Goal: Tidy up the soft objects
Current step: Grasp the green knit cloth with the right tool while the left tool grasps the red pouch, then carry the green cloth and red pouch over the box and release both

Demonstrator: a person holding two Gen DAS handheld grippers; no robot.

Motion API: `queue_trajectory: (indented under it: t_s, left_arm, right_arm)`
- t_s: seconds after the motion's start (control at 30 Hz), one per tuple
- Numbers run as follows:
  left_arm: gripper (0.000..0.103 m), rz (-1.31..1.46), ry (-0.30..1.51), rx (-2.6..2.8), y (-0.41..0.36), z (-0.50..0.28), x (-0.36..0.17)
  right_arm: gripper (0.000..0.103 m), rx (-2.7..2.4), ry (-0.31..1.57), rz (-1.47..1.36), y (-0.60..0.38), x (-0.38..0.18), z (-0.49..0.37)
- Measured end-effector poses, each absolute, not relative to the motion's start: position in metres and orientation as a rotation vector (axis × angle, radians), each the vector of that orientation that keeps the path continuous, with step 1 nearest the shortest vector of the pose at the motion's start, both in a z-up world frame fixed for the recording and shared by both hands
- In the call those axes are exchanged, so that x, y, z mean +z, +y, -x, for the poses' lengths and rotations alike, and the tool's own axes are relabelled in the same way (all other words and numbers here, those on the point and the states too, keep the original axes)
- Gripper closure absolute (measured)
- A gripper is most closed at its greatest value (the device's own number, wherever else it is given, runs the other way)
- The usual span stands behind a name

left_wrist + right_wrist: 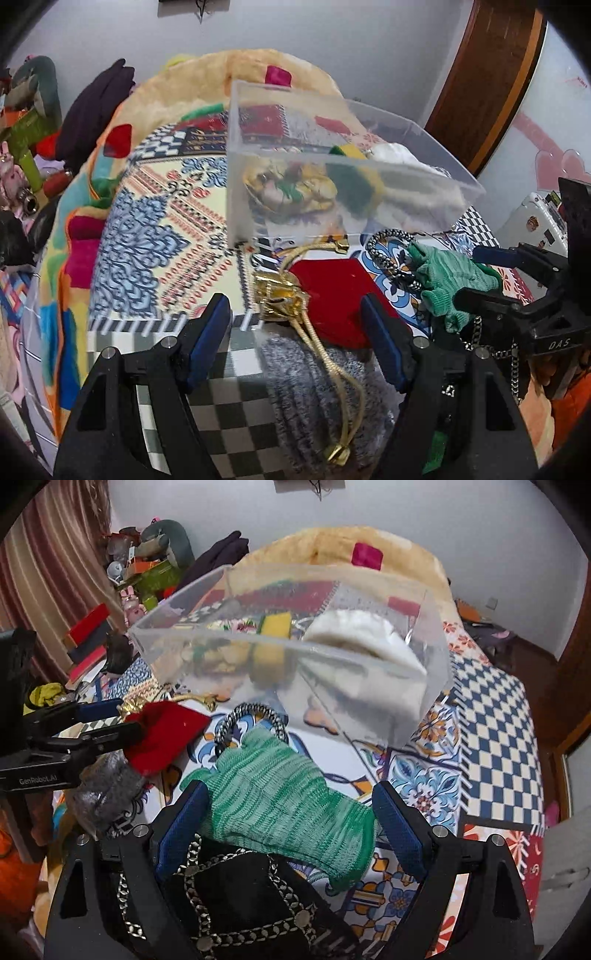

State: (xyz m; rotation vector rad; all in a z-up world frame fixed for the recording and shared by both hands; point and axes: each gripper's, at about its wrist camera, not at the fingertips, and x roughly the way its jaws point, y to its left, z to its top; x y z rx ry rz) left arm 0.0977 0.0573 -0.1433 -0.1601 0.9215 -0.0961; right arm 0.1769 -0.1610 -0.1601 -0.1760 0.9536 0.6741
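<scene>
A clear plastic box [343, 184] [295, 657] stands on the patterned bedspread and holds a yellow-green sponge [275, 624], a white soft item [362, 642] and a patterned pouch [291, 184]. My left gripper [295, 325] is open, its fingers on either side of a red velvet pouch [332, 295] with a gold cord [321, 350], lying on a grey fuzzy item [306, 398]. My right gripper [290, 812] is open around a green knitted glove [280, 801] that lies over a black chain-trimmed bag [240, 897]. A braided cord [255, 712] lies just beyond the glove.
A beige plush blanket [332, 546] is piled behind the box. Clutter of toys and boxes [147, 568] sits at the far left beside a curtain. A wooden door [491, 74] is at the right in the left wrist view. Checkered bedspread [491, 716] extends to the right.
</scene>
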Motion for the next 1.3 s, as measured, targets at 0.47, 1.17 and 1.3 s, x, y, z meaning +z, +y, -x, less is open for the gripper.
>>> queue_trajectory:
  t_s: [0.47, 1.17, 1.3]
  left_arm:
    - [0.075, 0.173, 0.92, -0.108, 0.052, -0.102, -0.145]
    - [0.083, 0.088, 0.612, -0.111, 0.044, -0.083, -0.038]
    - [0.083, 0.082, 0.552, -0.103, 0.046, -0.091, -0.015]
  right_arm:
    - [0.073, 0.699, 0.99, 0.12, -0.17, -0.165, -0.169]
    - [0.077, 0.667, 0.692, 0.066, -0.194, -0.073, -0.159]
    - [0.077, 0.659, 0.623, 0.057, -0.19, -0.049, -0.169]
